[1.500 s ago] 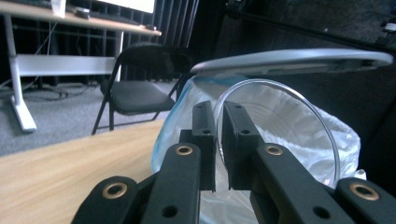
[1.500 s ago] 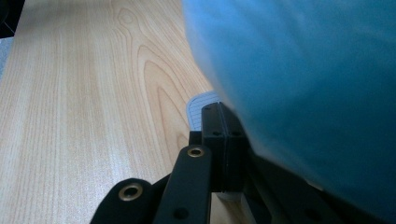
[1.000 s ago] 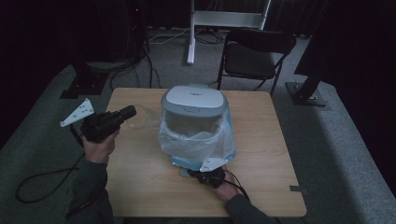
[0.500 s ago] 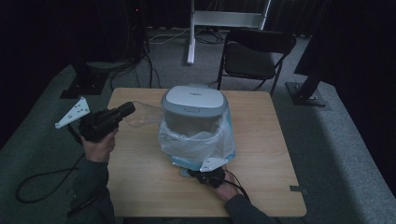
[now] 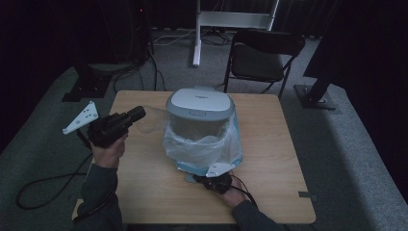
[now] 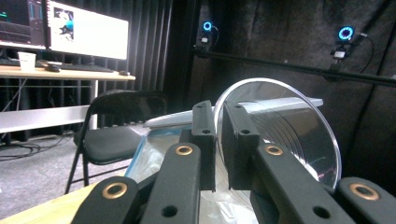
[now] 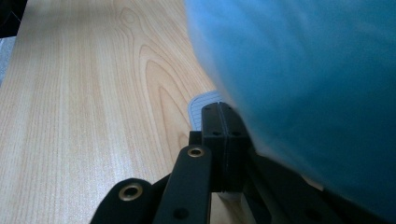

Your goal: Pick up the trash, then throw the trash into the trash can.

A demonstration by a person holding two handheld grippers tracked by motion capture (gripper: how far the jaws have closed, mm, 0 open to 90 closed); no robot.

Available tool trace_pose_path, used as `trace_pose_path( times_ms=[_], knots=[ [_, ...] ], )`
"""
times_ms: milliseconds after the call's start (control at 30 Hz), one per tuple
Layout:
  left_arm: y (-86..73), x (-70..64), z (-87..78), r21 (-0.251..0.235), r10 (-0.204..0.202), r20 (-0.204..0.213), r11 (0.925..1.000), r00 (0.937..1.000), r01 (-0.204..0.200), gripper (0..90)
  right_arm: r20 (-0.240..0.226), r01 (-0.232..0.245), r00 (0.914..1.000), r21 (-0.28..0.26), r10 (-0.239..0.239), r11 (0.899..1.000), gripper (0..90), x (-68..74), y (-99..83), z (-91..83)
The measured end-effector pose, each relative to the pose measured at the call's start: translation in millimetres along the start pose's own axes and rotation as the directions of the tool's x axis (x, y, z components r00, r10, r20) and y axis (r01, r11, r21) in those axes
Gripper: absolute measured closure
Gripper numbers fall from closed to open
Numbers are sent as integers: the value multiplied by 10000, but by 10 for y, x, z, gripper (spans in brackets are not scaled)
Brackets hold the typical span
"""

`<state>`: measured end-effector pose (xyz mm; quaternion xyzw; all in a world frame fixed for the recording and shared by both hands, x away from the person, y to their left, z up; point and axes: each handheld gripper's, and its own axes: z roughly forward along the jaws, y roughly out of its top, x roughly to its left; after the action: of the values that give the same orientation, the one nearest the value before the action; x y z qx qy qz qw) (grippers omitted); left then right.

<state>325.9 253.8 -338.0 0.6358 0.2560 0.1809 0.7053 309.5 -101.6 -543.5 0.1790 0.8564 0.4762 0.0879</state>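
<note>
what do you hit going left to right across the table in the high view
left gripper → clear plastic lid clamped in it → bin lined with a plastic bag

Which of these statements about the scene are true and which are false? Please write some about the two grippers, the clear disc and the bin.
1. The left gripper grips a clear round disc by its edge. True.
2. The small bin lies tipped over on the table. False: it stands upright, its grey lid on top.
3. A plastic bag hangs around the bin's lower part. True.
4. The right gripper is held high above the lid. False: it is low, at the bin's near base.
5. A folding chair stands beyond the table. True.
</note>
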Motion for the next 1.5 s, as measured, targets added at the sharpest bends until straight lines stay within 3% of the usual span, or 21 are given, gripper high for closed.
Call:
trace_pose_path(
  times_ms=[633, 1167, 1400, 1500],
  knots=[
    [-18, -31, -53, -252, 0, 120, 9997, 9999, 3, 847, -10, 10, 10000, 5, -10, 10000, 900, 0, 0, 0],
    [-65, -109, 25, -553, 337, 467, 9980, 9983, -311, 847, -26, 11, 10000, 4, -11, 10000, 900, -1, 0, 0],
    [-137, -175, 156, -31, 729, 565, 9973, 9957, -728, 845, -31, 10, 10000, 5, -10, 10000, 900, -1, 0, 0],
    [-155, -179, 200, 126, 724, 557, 9972, 9958, -732, 845, -29, 14, 10000, 6, -14, 10000, 900, -1, 0, -1]
  ],
)
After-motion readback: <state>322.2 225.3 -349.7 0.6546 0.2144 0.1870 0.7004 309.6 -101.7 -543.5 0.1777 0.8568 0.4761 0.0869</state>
